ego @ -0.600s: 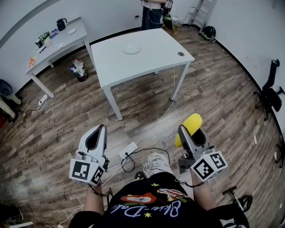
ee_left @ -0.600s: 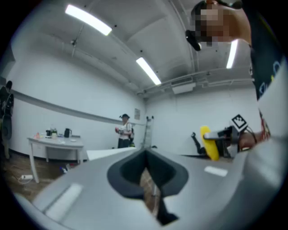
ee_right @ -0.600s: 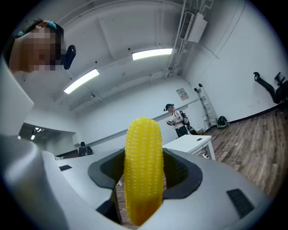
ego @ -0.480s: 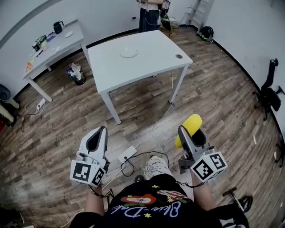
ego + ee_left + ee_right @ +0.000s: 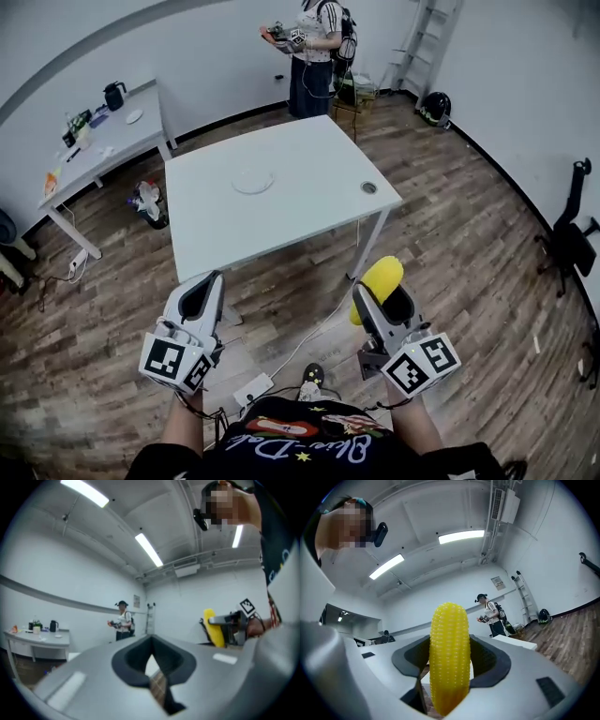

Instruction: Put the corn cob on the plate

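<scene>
A yellow corn cob [image 5: 375, 284] stands upright between the jaws of my right gripper [image 5: 380, 298], which is shut on it above the wooden floor. In the right gripper view the cob [image 5: 448, 658] fills the gap between both pads. My left gripper [image 5: 202, 298] is shut and holds nothing; it sits level beside the right one. From the left gripper view the cob [image 5: 213, 627] shows off to the right. A white plate [image 5: 253, 180] lies on the white table [image 5: 309, 206] ahead of both grippers.
Another person [image 5: 319, 47] stands behind the table. A long side table [image 5: 98, 141] with a kettle and small items is at the left. A power strip [image 5: 251, 389] and cable lie on the floor by my feet. A ladder [image 5: 427, 42] and a chair [image 5: 572, 234] stand at the right.
The table and plate have come closer and lower in the head view. Both grippers sit slightly further left, and the corn cob stays in the right one.
</scene>
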`<state>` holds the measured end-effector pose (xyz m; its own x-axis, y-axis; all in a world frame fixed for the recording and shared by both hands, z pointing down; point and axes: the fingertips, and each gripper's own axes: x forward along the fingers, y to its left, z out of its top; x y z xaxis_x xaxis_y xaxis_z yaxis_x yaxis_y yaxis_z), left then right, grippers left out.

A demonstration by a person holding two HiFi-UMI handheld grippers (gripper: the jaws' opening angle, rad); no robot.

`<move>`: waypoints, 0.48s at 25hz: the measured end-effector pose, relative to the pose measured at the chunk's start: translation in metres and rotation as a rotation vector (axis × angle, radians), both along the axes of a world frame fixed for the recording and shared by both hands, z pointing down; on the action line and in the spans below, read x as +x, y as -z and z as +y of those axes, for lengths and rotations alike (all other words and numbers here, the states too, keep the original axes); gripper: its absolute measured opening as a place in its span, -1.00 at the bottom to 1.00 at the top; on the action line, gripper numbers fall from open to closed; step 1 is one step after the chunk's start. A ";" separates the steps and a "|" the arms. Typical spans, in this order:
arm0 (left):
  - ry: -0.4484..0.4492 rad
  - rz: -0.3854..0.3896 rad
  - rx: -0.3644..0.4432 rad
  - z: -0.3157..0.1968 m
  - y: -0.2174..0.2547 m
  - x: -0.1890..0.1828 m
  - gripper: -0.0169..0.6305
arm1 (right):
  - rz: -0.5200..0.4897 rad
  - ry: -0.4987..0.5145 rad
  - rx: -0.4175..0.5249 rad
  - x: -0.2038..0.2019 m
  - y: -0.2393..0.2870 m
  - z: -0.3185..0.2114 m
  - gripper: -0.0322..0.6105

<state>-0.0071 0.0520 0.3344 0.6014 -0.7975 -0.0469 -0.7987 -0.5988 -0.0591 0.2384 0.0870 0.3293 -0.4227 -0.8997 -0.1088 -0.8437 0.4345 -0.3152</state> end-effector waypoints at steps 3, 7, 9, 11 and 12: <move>0.000 0.033 0.030 -0.037 0.011 0.029 -0.94 | 0.006 0.024 -0.014 0.014 -0.004 -0.041 -0.12; 0.023 0.039 -0.011 -0.068 -0.001 0.032 -0.94 | -0.014 0.030 -0.050 0.020 -0.012 -0.096 -0.13; 0.061 0.063 -0.041 -0.086 -0.010 0.021 -0.94 | -0.013 0.042 -0.062 0.016 -0.013 -0.120 -0.13; 0.090 0.072 -0.054 -0.105 -0.016 0.011 -0.94 | -0.007 0.071 -0.076 0.003 -0.014 -0.141 -0.13; 0.101 0.068 -0.052 -0.116 -0.018 0.006 -0.94 | 0.000 0.088 -0.082 -0.005 -0.016 -0.151 -0.12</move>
